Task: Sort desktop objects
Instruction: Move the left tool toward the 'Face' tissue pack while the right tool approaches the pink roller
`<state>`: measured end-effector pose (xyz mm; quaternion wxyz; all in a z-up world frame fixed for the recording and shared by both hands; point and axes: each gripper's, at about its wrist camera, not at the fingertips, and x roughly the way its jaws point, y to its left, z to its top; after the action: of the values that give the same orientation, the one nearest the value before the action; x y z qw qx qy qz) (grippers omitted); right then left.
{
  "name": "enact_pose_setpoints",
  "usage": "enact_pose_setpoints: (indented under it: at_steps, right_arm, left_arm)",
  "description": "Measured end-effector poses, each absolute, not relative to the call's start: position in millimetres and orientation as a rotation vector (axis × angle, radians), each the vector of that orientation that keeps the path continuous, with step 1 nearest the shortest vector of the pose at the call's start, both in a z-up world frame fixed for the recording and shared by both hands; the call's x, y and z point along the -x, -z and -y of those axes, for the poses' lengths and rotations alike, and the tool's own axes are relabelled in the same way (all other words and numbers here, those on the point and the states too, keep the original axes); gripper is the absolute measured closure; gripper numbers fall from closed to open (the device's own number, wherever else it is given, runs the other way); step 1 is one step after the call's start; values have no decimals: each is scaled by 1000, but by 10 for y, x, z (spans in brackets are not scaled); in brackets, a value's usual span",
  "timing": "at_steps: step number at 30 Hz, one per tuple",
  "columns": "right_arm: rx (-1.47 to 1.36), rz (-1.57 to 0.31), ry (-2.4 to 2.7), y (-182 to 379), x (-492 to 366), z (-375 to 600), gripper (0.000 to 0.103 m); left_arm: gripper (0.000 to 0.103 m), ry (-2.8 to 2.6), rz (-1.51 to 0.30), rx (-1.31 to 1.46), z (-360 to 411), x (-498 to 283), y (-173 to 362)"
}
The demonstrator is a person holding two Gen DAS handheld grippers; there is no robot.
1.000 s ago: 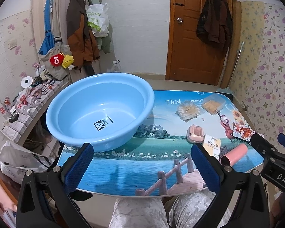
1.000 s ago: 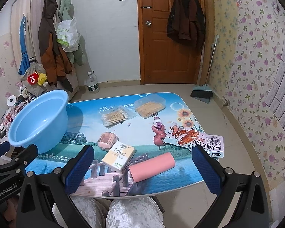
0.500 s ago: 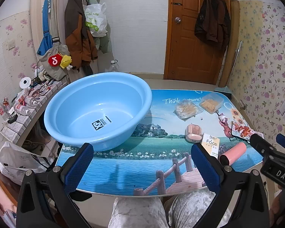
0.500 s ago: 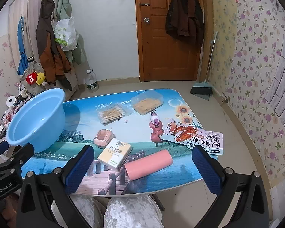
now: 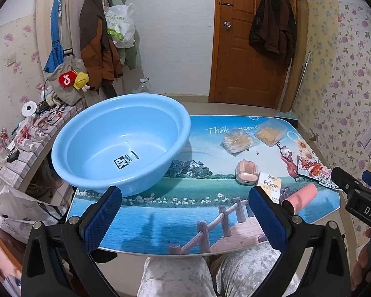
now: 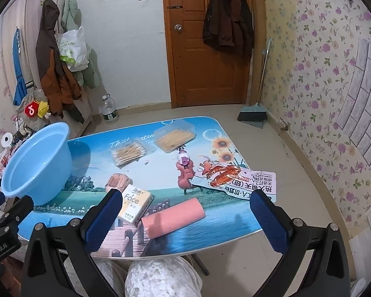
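Observation:
A light blue basin (image 5: 121, 146) stands empty at the table's left end, also in the right wrist view (image 6: 37, 163). To its right lie a pink roll (image 6: 173, 216), a yellow Face tissue pack (image 6: 135, 204), a small pink case (image 6: 117, 182), a bag of cotton swabs (image 6: 129, 153), a clear box of toothpicks (image 6: 173, 138) and a snack packet (image 6: 237, 179). My left gripper (image 5: 185, 216) hangs open above the table's near edge. My right gripper (image 6: 186, 219) is open too, held above the pink roll, with nothing between its fingers.
The table (image 5: 160, 212) carries a printed landscape top. A person's knees (image 5: 175, 277) sit under its near edge. A cluttered shelf (image 5: 32, 133) runs along the left. Hanging coats (image 6: 52, 69), a water bottle (image 6: 109, 110), a door (image 6: 205, 39) and a broom (image 6: 253, 113) stand behind.
Both grippers have drifted slightly, so the table objects sit a little lower and closer in the right wrist view. Both stay open and nothing on the table has moved.

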<state>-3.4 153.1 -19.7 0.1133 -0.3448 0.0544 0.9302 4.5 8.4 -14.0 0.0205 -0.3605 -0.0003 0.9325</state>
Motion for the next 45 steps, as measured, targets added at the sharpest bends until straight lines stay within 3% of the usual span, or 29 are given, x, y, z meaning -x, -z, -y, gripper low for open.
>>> enact_pose_setpoints:
  at_steps: [25,45]
  right_arm:
    - [1027,-211,-2680,333,31,-1819,0]
    - [1127,-70,-2822,585,104,-1658,0]
  left_arm:
    - [0,-2845,-57,1147,-354,35,247]
    - [0,-2809,-84,1207,-479,177,389]
